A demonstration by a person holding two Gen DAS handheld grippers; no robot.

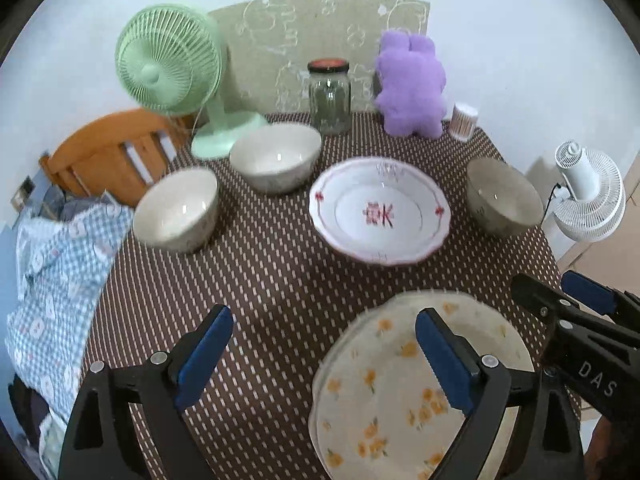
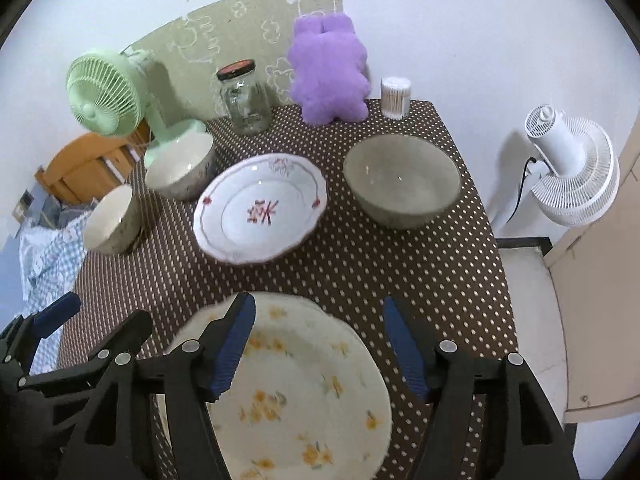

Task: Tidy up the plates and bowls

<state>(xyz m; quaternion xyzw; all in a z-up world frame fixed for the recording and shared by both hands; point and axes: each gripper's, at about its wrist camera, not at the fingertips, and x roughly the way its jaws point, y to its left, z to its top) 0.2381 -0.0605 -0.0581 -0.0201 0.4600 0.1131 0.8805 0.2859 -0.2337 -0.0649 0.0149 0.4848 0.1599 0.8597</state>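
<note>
Three bowls stand on the table: a cream bowl at the left edge, a second cream bowl just behind it near the green fan, and a grey-green bowl on the right side. Between them sits one deep white plate with a scalloped red-lined rim and a red flower motif at its centre. Nearest the cameras lies a cream plate with yellow flowers; its edge in the left wrist view looks doubled, as if it rests on another plate, though blur leaves that uncertain. Along the back edge stand one glass jar with a dark, red-topped lid, one purple plush toy and one small tub of cotton swabs. There are two fans: a mint-green desk fan on the table's back left corner and a white fan off the table to the right. The left gripper hangs with its blue pads wide apart and nothing between them, one pad over the flowered plate's left part. The right gripper is likewise parted above that plate, gripping nothing. The only legible writing is "DAS" on the right gripper's black body in the left wrist view. The table wears a brown cloth with pale dots; behind are a white wall, a beige sheet with line-drawn cartoons, an orange wooden chair and blue checked fabric at left.
</note>
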